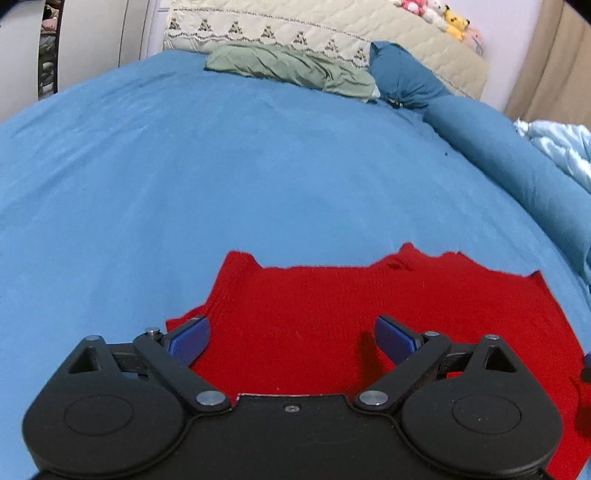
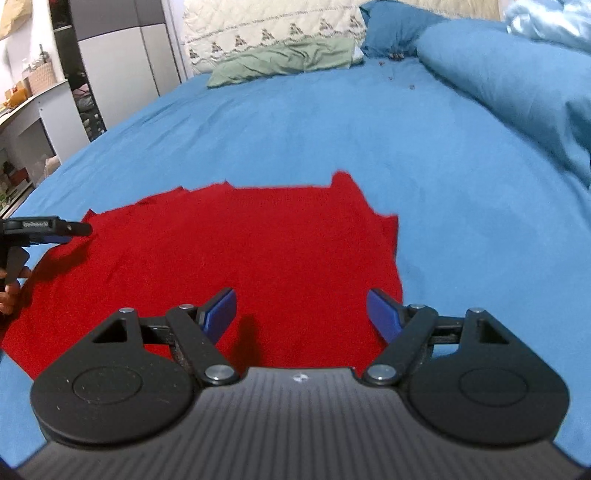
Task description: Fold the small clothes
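Note:
A red knitted garment (image 1: 332, 306) lies spread flat on the blue bed sheet (image 1: 184, 184); it also shows in the right wrist view (image 2: 240, 243). My left gripper (image 1: 291, 339) is open, its blue pads wide apart just above the garment's near left part. My right gripper (image 2: 301, 314) is open above the garment's near right edge. The left gripper's tip (image 2: 44, 229) shows at the left edge of the right wrist view, over the garment's left side.
A folded green cloth (image 1: 291, 70) and a cream quilted pillow (image 1: 295, 26) lie at the head of the bed. A rolled blue duvet (image 1: 498, 147) runs along the right. A grey cabinet (image 2: 122, 62) and shelves (image 2: 22, 122) stand left of the bed.

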Demonstrator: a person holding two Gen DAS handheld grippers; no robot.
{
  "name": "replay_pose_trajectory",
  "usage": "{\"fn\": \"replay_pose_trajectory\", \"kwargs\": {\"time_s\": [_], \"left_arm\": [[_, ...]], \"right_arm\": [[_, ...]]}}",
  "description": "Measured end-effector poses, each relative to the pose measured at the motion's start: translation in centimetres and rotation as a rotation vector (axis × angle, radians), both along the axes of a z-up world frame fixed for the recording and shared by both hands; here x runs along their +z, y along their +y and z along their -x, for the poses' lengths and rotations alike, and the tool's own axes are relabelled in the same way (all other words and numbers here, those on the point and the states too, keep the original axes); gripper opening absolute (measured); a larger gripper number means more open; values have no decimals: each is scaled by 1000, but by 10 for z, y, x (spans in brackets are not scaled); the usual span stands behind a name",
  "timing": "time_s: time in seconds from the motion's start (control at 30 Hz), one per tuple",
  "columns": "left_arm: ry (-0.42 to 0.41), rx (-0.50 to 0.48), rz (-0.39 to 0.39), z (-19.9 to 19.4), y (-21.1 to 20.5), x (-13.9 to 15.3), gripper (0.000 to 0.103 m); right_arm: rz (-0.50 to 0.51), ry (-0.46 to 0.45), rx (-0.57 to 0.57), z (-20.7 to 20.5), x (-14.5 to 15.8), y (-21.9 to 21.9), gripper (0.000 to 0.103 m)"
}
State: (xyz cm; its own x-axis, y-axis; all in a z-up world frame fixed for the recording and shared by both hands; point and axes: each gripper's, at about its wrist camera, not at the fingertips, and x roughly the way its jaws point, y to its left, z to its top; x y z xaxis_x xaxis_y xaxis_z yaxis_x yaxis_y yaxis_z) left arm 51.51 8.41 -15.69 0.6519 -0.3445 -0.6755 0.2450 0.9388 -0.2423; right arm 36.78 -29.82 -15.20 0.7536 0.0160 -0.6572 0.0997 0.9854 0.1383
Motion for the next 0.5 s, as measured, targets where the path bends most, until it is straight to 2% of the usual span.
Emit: {"fn": "replay_pose_trajectory", "kwargs": {"time_s": [0.1,0.2,0.27,0.33,0.4,0.5], "left_arm": [[-18,-4,-38,5,-8,12,98],[-95,14,-143,26,-20,41,98],[-134,30,-179,48,-27,66,98],[-165,10,-166,75,-35,93,99],[-190,19,-191,103,-48,117,103],[-213,10,-213,137,-72,134,103]], "right_arm": [[-30,2,-26,-2,-9,-6,93],[-47,-20,-50,8,1,-10,93],[-41,-46,-63,18,16,-13,93],[-33,-68,-75,31,36,-17,93],[-28,-81,-79,46,56,-21,93],[-20,-77,-74,68,83,-24,96]]}}
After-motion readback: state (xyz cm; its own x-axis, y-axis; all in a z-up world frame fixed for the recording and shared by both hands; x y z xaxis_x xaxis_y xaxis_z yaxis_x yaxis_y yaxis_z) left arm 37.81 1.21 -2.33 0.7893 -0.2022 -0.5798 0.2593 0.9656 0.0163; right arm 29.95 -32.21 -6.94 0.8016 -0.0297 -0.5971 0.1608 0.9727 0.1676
